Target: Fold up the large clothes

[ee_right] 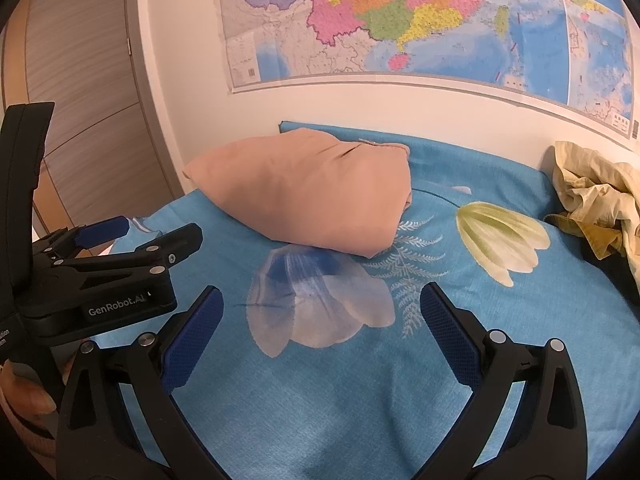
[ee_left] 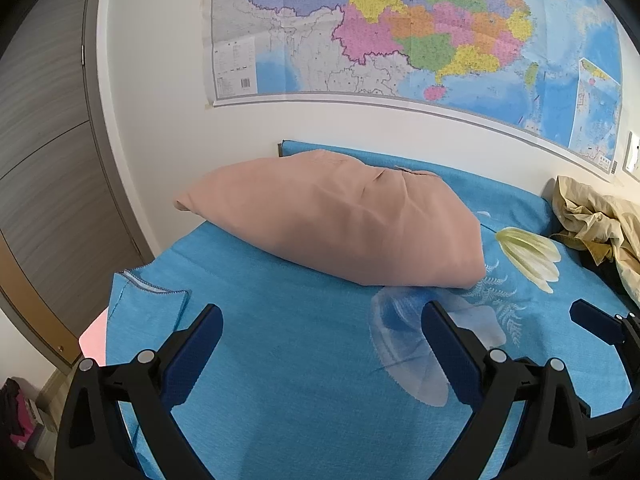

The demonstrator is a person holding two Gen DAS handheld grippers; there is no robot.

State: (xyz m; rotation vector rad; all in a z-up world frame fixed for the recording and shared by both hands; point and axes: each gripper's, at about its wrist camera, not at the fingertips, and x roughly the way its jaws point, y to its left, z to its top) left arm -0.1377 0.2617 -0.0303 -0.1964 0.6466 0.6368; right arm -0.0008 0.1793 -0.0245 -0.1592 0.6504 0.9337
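A folded pink garment [ee_left: 340, 216] lies on the blue flowered bed cover [ee_left: 280, 360], at the far left part of the bed; it also shows in the right wrist view [ee_right: 316, 188]. My left gripper [ee_left: 320, 316] is open and empty, held above the cover short of the garment. My right gripper [ee_right: 320, 300] is open and empty over the printed flower. The left gripper also shows in the right wrist view [ee_right: 156, 232] at the left, and one right finger [ee_left: 596, 322] shows in the left wrist view.
A crumpled pile of yellow-beige clothes [ee_left: 600, 224] lies at the bed's far right, also in the right wrist view [ee_right: 596, 196]. A wall map [ee_left: 400, 32] hangs behind the bed. A wood-grain wardrobe [ee_left: 48, 160] stands to the left.
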